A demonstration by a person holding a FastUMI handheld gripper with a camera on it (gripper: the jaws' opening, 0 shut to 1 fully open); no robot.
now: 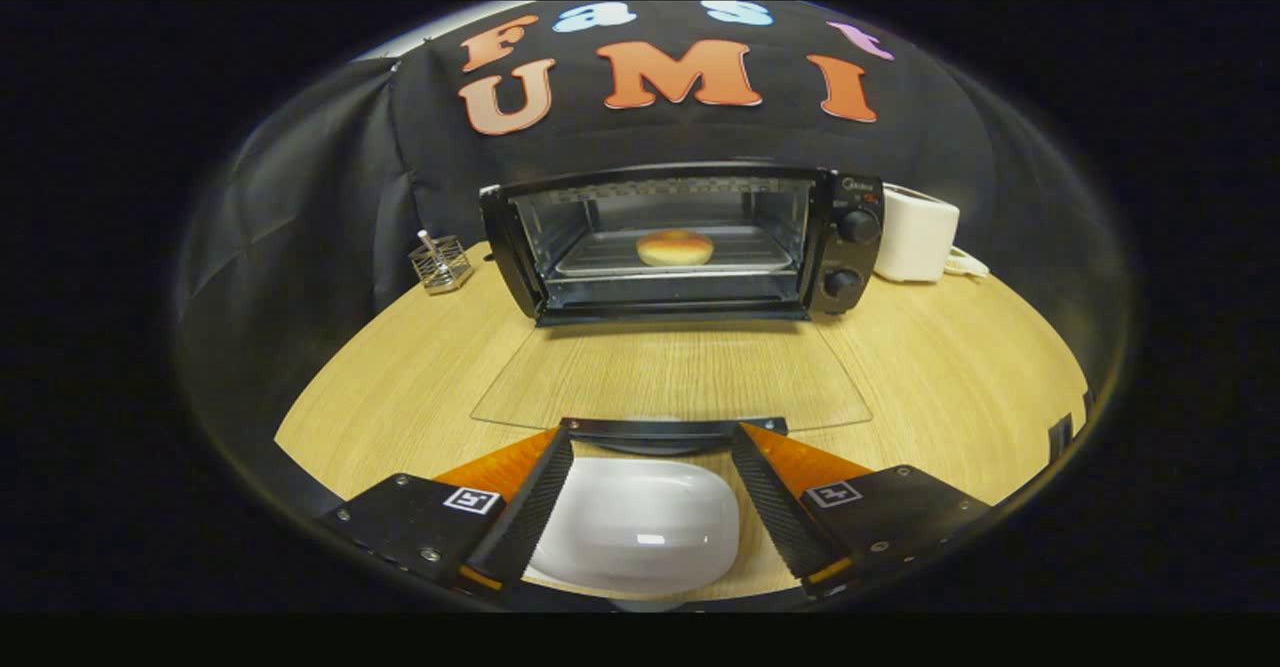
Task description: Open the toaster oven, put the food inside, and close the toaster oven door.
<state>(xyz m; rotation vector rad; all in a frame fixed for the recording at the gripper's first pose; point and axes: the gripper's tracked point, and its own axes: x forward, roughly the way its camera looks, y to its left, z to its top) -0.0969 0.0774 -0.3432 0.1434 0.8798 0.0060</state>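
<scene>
In the gripper view, your gripper (650,482) sits low in the frame with its fingers spread wide and nothing between the pads; a glossy white rounded dish (640,532) lies on the table below them, untouched.

The black toaster oven with two round knobs (690,242) stands at centre frame on the pale wooden table (950,377), its opening facing you. The round golden-brown bun (675,247) already rests on the metal tray inside, mid-cavity.

What is left to handle is the clear glass door (670,377), folded flat toward you, hinged along the oven's lower edge. Its long axis runs left to right across the frame; its free edge, carrying the dark handle bar (665,429), points at you, just ahead of your fingertips.

Judge the door as stiff, fairly heavy, smooth and breakable. Glass will slip, so take the handle bar at its middle and lift it evenly.
</scene>
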